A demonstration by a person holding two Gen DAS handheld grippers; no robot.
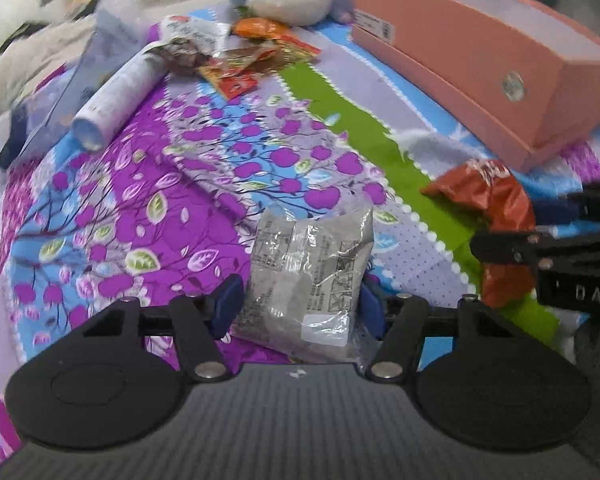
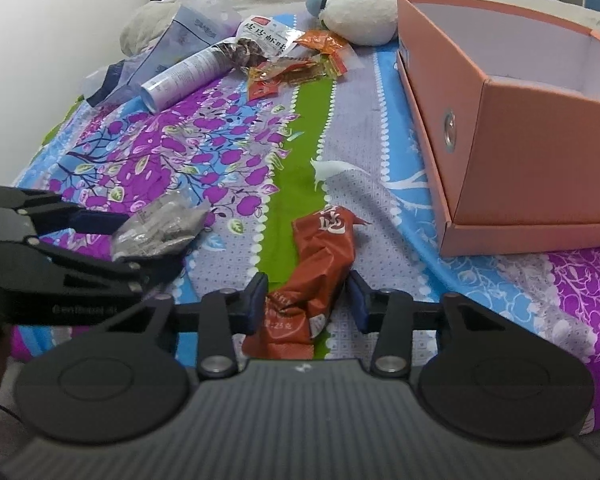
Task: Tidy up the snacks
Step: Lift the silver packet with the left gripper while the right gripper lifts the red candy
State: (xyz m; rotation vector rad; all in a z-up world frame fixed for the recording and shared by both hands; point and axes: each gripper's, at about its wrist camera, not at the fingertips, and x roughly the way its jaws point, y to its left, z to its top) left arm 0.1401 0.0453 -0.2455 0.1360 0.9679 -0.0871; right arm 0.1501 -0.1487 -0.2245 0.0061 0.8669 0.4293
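Item, left to right: our left gripper (image 1: 298,304) brackets the grey packet (image 1: 308,280), fingers touching its sides, while our right gripper (image 2: 307,304) straddles the red packet (image 2: 314,268) lengthwise (slightly apart), pink box (image 2: 540,152) nearer right.

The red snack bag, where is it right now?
The red snack bag lies on the bedsheet between the right tool's open fingers, low in the right wrist view, with the pink box to its right.
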